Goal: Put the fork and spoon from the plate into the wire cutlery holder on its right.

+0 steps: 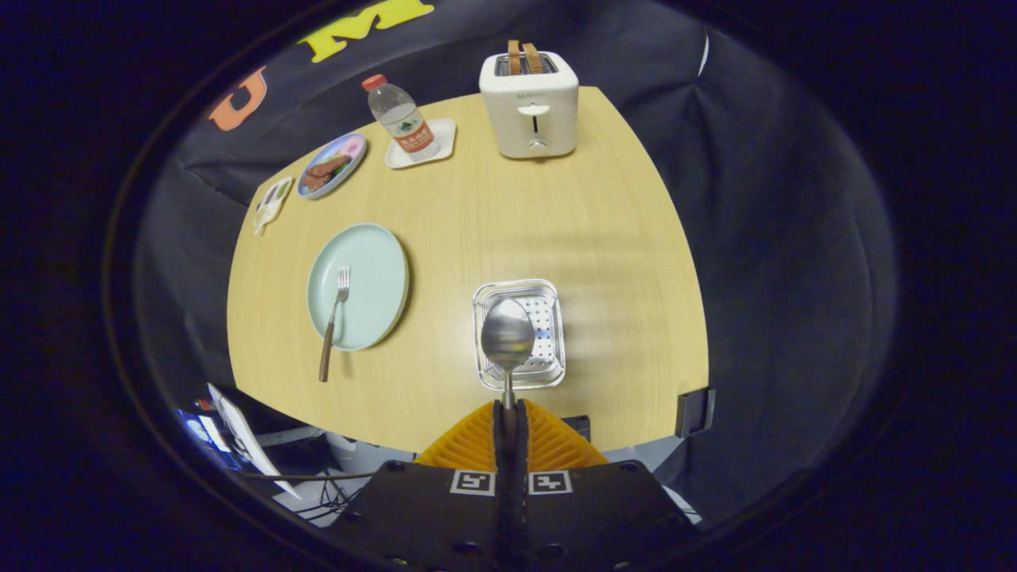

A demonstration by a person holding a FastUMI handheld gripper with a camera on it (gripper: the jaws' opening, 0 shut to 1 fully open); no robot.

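Between the two fingers of your gripper [509,413] you have the spoon [508,338], and both fingers are pressed together on its thin handle, with almost no gap left. Its bowl points forward, away from you, and hangs directly above the wire cutlery holder [520,334], so that it covers the left part of the holder's opening. You cannot tell from this view whether the spoon touches the holder or is a little above it.

To the left of the holder, well apart from it, lies the pale green plate [373,270] on the wooden tabletop [556,222]. On this plate rests the fork [334,322], with its tines toward the far side; its brown handle goes over the near rim of the plate and onto the tabletop.

Farther away, near the back edge, stands a white toaster [530,107] with two slices in its slots. Left of it you see a water bottle [401,117] with a red cap, which stands on a small white square tray [437,141]. More to the left is a small patterned plate [332,165] with some brown food, and beside it a small card-like object [271,203] at the edge of the tabletop.
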